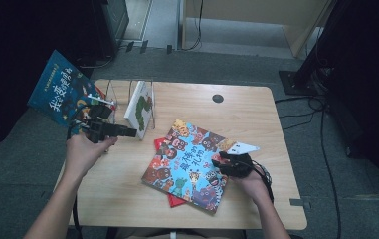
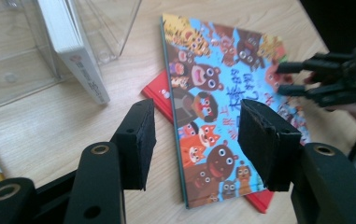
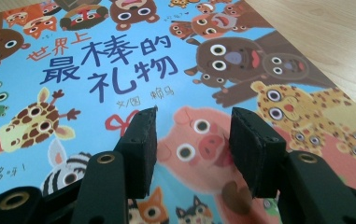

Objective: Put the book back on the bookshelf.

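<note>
A big wooden table with rounded corners, grey floor all around.

On the table, a large picture book with a bright blue cover full of animal faces: bears, a pig, a giraffe, a leopard. Lying flat near the middle, turned at a slant, closer to the person's side. Resting on top of a thin red book, which peeks out at the top left edge and at the bottom.

Off the left edge of the table, a dark blue book, tilted, with yellow letters on it.

At the back left of the table, a clear plastic rack with a white book standing in it, leaning a little.

Left gripper, held in the left hand, near the rack and above the table. Jaws apart, nothing between them, pointing toward the picture book's left edge.

Right gripper, held in the right hand, over the right side of the picture book. Jaws apart with nothing between the pads, right above the pink pig on the cover.
</note>
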A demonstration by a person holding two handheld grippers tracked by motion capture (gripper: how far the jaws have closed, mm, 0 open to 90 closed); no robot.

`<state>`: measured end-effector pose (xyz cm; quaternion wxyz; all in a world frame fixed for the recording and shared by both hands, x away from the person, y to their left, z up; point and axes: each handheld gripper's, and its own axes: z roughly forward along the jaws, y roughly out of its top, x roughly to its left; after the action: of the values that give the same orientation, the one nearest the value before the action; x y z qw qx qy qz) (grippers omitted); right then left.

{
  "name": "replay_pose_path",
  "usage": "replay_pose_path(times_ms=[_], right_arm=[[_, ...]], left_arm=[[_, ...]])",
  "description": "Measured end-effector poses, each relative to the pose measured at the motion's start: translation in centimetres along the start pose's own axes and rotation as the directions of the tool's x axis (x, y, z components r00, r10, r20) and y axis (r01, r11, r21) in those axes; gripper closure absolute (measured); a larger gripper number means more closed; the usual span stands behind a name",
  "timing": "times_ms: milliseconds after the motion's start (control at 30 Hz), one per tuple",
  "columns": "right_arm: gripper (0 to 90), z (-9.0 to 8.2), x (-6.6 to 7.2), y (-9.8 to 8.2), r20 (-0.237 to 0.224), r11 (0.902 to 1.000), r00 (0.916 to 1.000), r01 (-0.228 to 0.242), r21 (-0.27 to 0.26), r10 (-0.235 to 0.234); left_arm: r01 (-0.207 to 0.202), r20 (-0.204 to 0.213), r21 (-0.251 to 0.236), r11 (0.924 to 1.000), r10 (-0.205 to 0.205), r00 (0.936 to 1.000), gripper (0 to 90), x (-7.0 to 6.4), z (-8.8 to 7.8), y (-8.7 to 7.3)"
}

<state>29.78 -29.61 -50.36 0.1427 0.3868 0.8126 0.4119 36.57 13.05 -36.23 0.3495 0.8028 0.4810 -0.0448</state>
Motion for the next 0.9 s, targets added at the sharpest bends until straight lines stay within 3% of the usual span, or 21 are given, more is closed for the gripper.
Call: replay_pose_path(times_ms=[267, 333, 567, 700, 767, 900], right_arm=[[55.0, -1.3, -0.3, -1.2, 0.030, 0.9998, 0.9995, -0.009, -0.018, 0.009], [56.2, -1.7, -0.4, -1.5, 0.041, 0.9996, 0.9989, -0.020, -0.020, 0.021], [63.9, -2.9, -0.5, -2.5, 0.062, 0.9991, 0.9974, -0.035, -0.024, 0.037], [66.2, -3.4, -0.6, -2.9, 0.072, 0.9983, 0.9959, -0.053, -0.024, 0.055], [67.4, -3.6, -0.7, -3.1, 0.070, 0.9978, 0.9955, -0.063, -0.019, 0.064], [71.5, -3.9, -0.7, -3.4, 0.068, 0.9966, 0.9945, -0.079, -0.026, 0.080]], left_arm=[[-0.040, 0.007, 0.046, 0.9982, 0.040, 0.9992, 46.6, 0.3, 3.8, -0.7], [-0.041, 0.026, 0.065, 0.9971, 0.039, 0.9989, 46.0, 0.4, 4.8, -0.9], [-0.056, 0.025, 0.051, 0.9971, 0.055, 0.9982, 46.2, 0.6, 7.6, -1.7], [-0.047, 0.047, 0.060, 0.9971, 0.044, 0.9979, 45.5, 0.7, 9.4, -2.3], [-0.081, 0.029, 0.074, 0.9940, 0.079, 0.9965, 45.7, 0.6, 10.3, -2.6], [-0.077, 0.053, 0.082, 0.9937, 0.073, 0.9959, 45.7, 0.6, 11.3, -2.8]])
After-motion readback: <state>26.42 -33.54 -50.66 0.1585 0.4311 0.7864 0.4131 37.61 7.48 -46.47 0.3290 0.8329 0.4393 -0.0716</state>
